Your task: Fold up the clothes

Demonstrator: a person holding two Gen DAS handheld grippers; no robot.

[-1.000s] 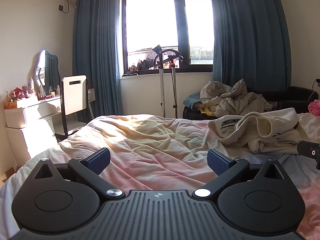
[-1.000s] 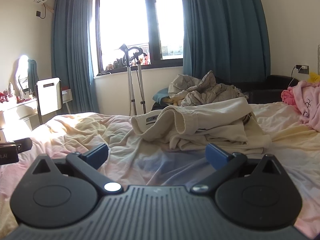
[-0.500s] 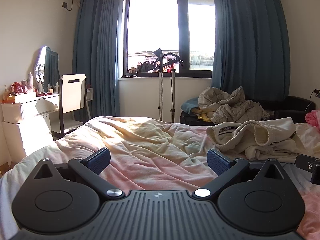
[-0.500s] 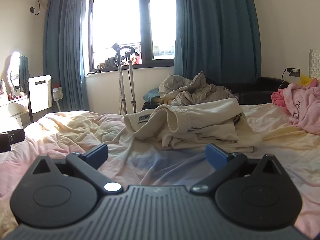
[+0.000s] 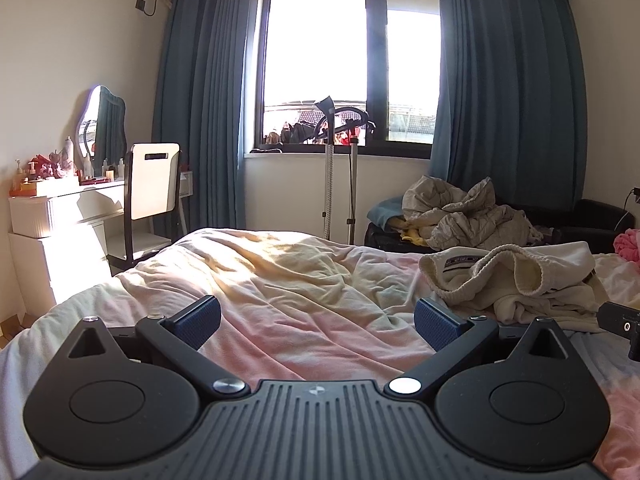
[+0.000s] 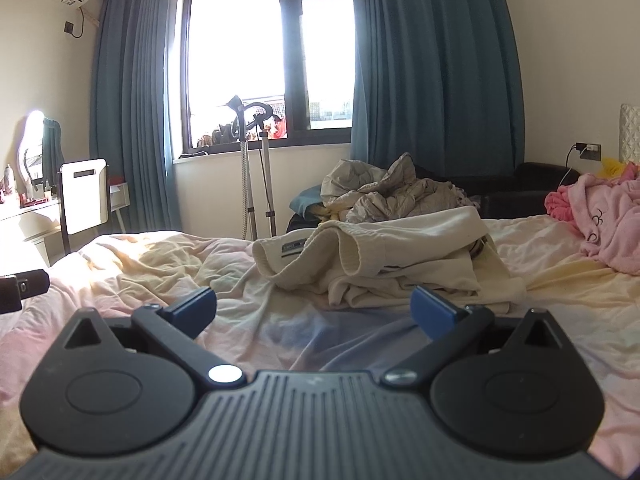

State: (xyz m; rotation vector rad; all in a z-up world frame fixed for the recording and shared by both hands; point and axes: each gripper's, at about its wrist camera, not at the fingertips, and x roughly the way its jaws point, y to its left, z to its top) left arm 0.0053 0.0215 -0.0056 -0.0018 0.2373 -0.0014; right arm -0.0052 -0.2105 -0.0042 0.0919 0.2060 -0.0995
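A: Grippers, how many?
B: 2. Left gripper (image 5: 317, 322) w/ both blue pads spread wide, nothing between, low over the bedsheet (image 5: 280, 280). Right gripper (image 6: 313, 309) same: pads wide apart, empty.
A: Clothes to fold?
B: 1 cream garment (image 6: 380, 256), crumpled in a heap on the bed, ribbed cuff or hem gaping toward the cams. It's right ahead of the right gripper, near, not touching. From the left wrist cam it's off to the right (image 5: 516, 276).
A: Other fabric?
B: 1 pink garment (image 6: 604, 224) at the far right of the bed, well apart from the cream one. 1 grey quilted pile (image 6: 384, 196) beyond the bed, under the window.
A: Curtains?
B: 2 blue curtains (image 5: 504, 92), 1 each side of the window. Also 1 chair (image 5: 154, 188), 1 mirror (image 5: 102, 128).
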